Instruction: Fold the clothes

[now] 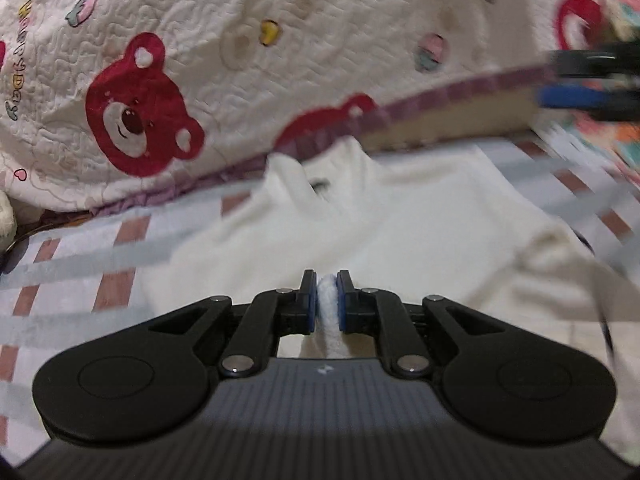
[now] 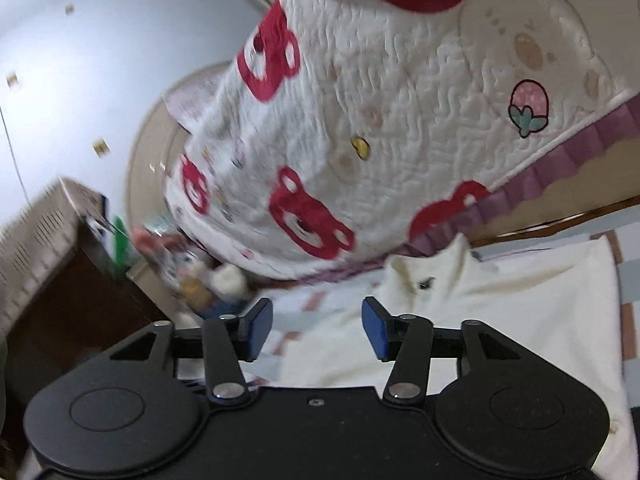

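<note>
L tongs (image 1: 327, 300), bottom centre of the left view: pads pinched tight on a ridge of white cloth, prob. the near hem or a fold edge of the shirt (image 1: 400, 224). I grip it there so the layer can lift and travel as one piece; a soft knit like this should sag either side of the pinch.

R tongs (image 2: 317, 330), bottom centre of the right view: jaws wide apart, nothing between the pads, touching nothing I can see. They hover over the shirt's left edge (image 2: 500, 312) and the sheet (image 2: 304, 304), tilted hard, w/ the frame blurred. In the left view the R tongs show as a dark and blue smear at right edge, well above the cloth.

Mid-frame: shirt lies spread flat on the striped sheet, collar pointing away from me, collar tag showing at frame centre. Body looks smooth, one sleeve trails off lower right in the left view. Can't tell how many folds are in it; it looks wide and mostly unfolded, but the near part is hidden by my tongs.

Far: bear quilt (image 1: 200, 80) heaped across the top of both views, its purple border just behind the collar. Plush toys (image 2: 224, 280) sit mid-left in the right view, beside a dark cabinet (image 2: 80, 300).
</note>
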{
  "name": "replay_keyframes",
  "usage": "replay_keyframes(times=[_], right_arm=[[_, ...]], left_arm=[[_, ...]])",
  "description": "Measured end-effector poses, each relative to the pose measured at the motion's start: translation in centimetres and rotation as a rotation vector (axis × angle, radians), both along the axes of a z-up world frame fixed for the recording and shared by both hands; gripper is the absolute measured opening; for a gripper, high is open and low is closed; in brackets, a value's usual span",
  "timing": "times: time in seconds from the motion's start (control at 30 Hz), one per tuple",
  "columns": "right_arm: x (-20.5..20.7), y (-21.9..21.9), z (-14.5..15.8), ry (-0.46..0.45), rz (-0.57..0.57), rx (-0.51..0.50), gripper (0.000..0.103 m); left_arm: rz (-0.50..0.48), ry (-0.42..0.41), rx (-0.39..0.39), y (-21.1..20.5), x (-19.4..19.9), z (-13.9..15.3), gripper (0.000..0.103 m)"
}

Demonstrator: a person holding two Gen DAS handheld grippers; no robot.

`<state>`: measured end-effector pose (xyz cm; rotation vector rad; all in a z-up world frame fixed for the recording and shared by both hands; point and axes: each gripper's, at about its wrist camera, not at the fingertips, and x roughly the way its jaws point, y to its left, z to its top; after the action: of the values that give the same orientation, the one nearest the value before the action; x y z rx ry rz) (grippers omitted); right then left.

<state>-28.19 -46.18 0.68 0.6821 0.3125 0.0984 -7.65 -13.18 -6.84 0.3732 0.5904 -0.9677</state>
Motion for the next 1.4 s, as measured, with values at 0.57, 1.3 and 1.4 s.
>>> replay_keyframes(times=[0.57, 1.3, 1.4], right_arm=[[-8.4, 0.1, -7.8, 0.645, -0.303, -0.392, 0.063], [-8.3, 0.1, -6.2, 0.567, -0.463, -0.433, 0.009], [-7.3, 1.3, -5.0, 0.513, -0.436, -0.537, 0.009]], left_arm=[[0.218, 0.121, -0.118, 0.3, 8.2, -6.0, 0.009], [0.004, 0.265, -0.006, 1.1, 7.8, -6.3, 0.072], [0.022, 0.336, -0.050, 0.7, 8.3, -7.6, 0.067]])
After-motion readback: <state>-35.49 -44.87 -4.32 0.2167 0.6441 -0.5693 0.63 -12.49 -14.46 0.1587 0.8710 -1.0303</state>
